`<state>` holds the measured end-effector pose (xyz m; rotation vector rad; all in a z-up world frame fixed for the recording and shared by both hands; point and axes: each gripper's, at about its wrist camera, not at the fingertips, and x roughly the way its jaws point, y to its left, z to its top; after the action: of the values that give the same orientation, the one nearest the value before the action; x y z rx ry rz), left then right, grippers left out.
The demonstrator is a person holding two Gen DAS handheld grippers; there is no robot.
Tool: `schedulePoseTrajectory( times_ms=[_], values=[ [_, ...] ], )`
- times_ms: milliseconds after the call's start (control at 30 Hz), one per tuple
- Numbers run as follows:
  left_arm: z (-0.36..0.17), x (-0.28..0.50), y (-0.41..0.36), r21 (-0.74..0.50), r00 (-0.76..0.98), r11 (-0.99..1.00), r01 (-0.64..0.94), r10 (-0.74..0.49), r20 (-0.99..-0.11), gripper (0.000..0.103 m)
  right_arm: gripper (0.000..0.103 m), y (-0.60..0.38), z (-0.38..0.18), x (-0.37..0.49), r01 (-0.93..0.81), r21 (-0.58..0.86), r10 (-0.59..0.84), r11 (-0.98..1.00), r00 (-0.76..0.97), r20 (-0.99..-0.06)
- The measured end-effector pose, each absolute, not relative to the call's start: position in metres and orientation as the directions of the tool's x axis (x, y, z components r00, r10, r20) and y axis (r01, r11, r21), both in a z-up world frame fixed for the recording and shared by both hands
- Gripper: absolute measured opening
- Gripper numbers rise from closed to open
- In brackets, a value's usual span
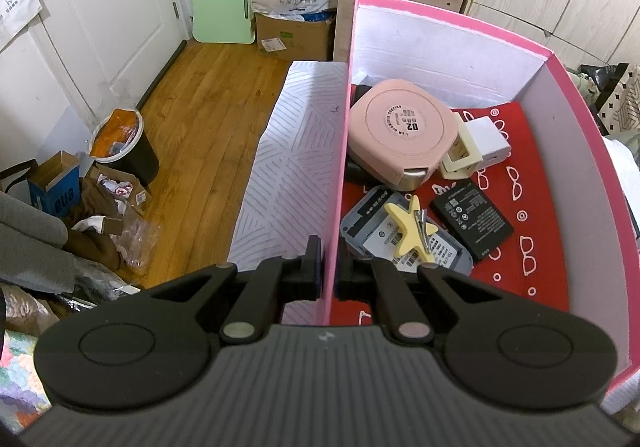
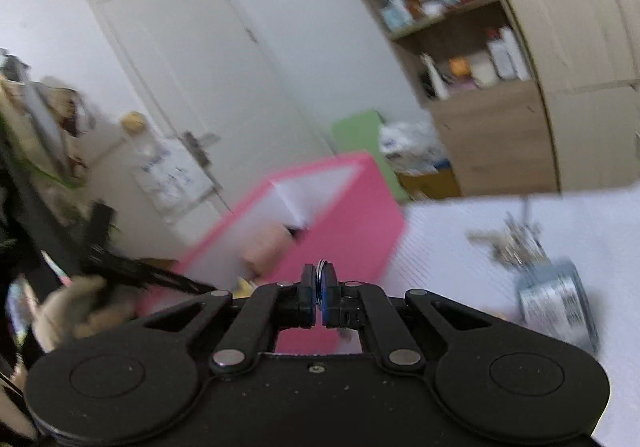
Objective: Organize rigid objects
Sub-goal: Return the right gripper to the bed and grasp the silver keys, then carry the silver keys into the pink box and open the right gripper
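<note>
My left gripper [image 1: 329,271] is shut on the left wall of the pink box [image 1: 340,151]. Inside, on a red cloth, lie a round pink case [image 1: 402,129], a white charger [image 1: 490,141], a cream clip [image 1: 460,157], a black battery [image 1: 472,221], a grey device [image 1: 404,243] and a yellow star hair clip [image 1: 410,233]. My right gripper [image 2: 319,289] is shut on a small blue thing with a metal ring [image 2: 322,279], held above the table just right of the pink box [image 2: 344,219]. The right wrist view is blurred.
A bunch of keys [image 2: 516,243] and a grey labelled device [image 2: 560,303] lie on the white patterned table [image 1: 292,175] to the right. A bin [image 1: 122,145], cardboard boxes and clutter sit on the wooden floor at left. A shelf unit [image 2: 472,47] stands behind.
</note>
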<state>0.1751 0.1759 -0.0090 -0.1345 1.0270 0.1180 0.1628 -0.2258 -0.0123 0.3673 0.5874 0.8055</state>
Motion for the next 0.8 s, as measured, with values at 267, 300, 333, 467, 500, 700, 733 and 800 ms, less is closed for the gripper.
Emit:
schedulePoseTrajectory(
  times_ms=[267,300,333,467,500,700,733,800],
  values=[
    [-0.005,0.166,0.173,-0.023,0.519,0.991,-0.135,0.051,-0.853,0.004,0.005,-0.187,0.032,0.177,-0.710,0.496,0.864,0.501,0.439,-0.245],
    [-0.006,0.165,0.172,-0.022,0.521,0.990,-0.137,0.053,-0.852,0.004,0.005,-0.181,0.034,0.178,-0.721,0.495,0.874,0.484,0.424,-0.237],
    [-0.005,0.165,0.173,-0.023,0.522,0.990,-0.139,0.054,-0.851,0.004,0.005,-0.175,0.035,0.179,-0.734,0.492,0.884,0.467,0.403,-0.237],
    [-0.005,0.165,0.173,-0.029,0.525,0.990,-0.141,0.050,-0.850,0.004,0.005,-0.149,0.032,0.184,-0.760,0.476,0.897,0.442,0.353,-0.268],
    [-0.005,0.165,0.173,-0.030,0.525,0.989,-0.141,0.049,-0.850,0.004,0.005,-0.141,0.029,0.187,-0.763,0.473,0.896,0.441,0.342,-0.283],
    [-0.006,0.163,0.173,-0.035,0.533,0.988,-0.149,0.051,-0.844,0.004,0.005,-0.113,0.002,0.200,-0.753,0.402,0.836,0.521,0.355,-0.419],
    [-0.006,0.163,0.173,-0.033,0.533,0.988,-0.148,0.052,-0.844,0.004,0.005,-0.111,-0.002,0.203,-0.745,0.415,0.834,0.522,0.347,-0.428],
    [-0.006,0.164,0.172,-0.030,0.531,0.989,-0.147,0.053,-0.846,0.005,0.005,-0.108,-0.007,0.207,-0.735,0.409,0.821,0.540,0.356,-0.446]
  ],
)
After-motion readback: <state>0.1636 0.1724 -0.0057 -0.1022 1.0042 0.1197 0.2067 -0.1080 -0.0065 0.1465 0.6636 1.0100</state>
